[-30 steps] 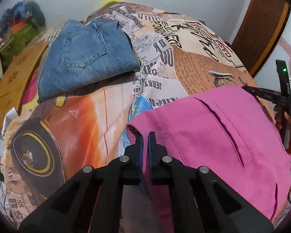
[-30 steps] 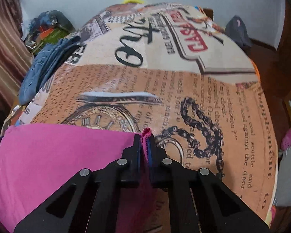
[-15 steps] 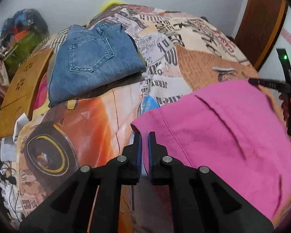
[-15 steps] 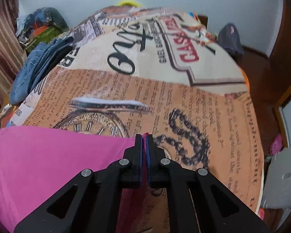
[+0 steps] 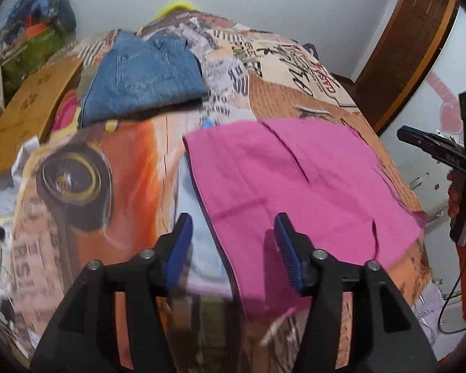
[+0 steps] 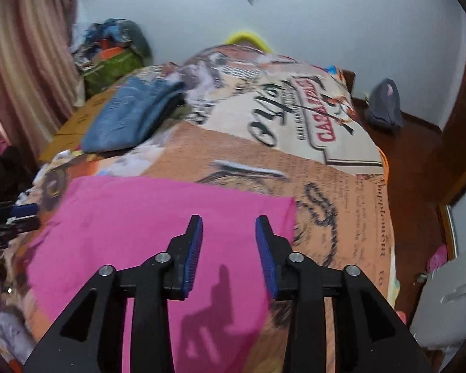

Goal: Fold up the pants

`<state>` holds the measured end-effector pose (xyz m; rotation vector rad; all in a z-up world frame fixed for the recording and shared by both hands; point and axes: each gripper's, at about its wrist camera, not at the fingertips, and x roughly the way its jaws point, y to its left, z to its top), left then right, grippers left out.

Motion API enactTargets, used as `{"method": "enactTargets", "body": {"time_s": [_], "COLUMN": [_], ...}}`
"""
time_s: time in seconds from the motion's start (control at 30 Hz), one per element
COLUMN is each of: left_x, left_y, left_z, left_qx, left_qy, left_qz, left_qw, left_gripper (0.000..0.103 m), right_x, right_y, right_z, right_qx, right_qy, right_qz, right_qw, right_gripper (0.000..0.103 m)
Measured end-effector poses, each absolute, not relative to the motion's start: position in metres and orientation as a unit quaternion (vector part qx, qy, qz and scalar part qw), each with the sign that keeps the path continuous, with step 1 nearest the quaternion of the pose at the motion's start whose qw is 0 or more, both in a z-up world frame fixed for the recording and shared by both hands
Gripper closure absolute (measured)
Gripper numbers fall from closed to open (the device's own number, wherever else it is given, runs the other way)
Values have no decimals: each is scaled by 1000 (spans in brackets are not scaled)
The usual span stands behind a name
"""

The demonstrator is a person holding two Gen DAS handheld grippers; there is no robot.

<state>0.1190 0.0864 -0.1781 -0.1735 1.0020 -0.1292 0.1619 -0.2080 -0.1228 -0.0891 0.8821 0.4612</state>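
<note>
The pink pants (image 5: 298,183) lie folded flat on the printed bedspread (image 5: 133,155). They also show in the right wrist view (image 6: 158,217). My left gripper (image 5: 231,236) is open and empty, raised above the pants' near left edge. My right gripper (image 6: 228,239) is open and empty, raised above the pants near their right edge. The right gripper also shows at the far right of the left wrist view (image 5: 435,149). The left gripper shows at the left edge of the right wrist view (image 6: 12,217).
Folded blue jeans (image 5: 143,77) lie on the far left of the bed, also in the right wrist view (image 6: 130,115). A wooden board (image 5: 28,112) and a pile of bags (image 5: 31,37) sit at the left. A wooden door frame (image 5: 404,46) stands at the right.
Both grippers have opened and let go of the pink pants, then lifted back. The pants now lie flat on the bed.
</note>
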Motion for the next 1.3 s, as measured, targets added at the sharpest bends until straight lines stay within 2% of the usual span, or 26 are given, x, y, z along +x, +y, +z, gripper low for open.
{"method": "enactTargets", "body": {"time_s": [0.17,0.33,0.47,0.6,0.63,0.77,0.87,1.0,1.07,1.3], "left_x": [102,91,92,101,102,106,105,102,100,94], "left_y": [88,82,68,72,73,72,70,62,56,44], "left_z": [-196,-204,-203,-205,-205,-197,-185,-164,-153,-127], "left_qx": [-144,-196,-180,-204,-205,-189,-166,-122,-89,-21], "left_qy": [503,508,514,516,514,505,488,458,442,404], "left_qz": [-70,-97,-98,-101,-99,-94,-90,-85,-74,-65], "left_qw": [849,833,833,826,827,837,852,877,890,912], "left_gripper": [44,44,43,42,44,67,77,80,85,86], "right_x": [119,92,80,76,75,73,72,74,76,90], "right_y": [-187,-171,-167,-172,-173,-174,-176,-174,-173,-140], "right_z": [-122,-147,-171,-173,-173,-175,-174,-170,-163,-143], "right_qx": [-63,-72,-81,-76,-72,-66,-62,-65,-59,-40], "right_qy": [408,424,449,441,442,443,447,456,451,428], "right_qz": [239,253,254,252,252,250,251,249,251,285], "right_qw": [879,867,853,858,858,859,856,852,854,857], "right_gripper": [64,62,62,62,62,62,62,62,62,61]}}
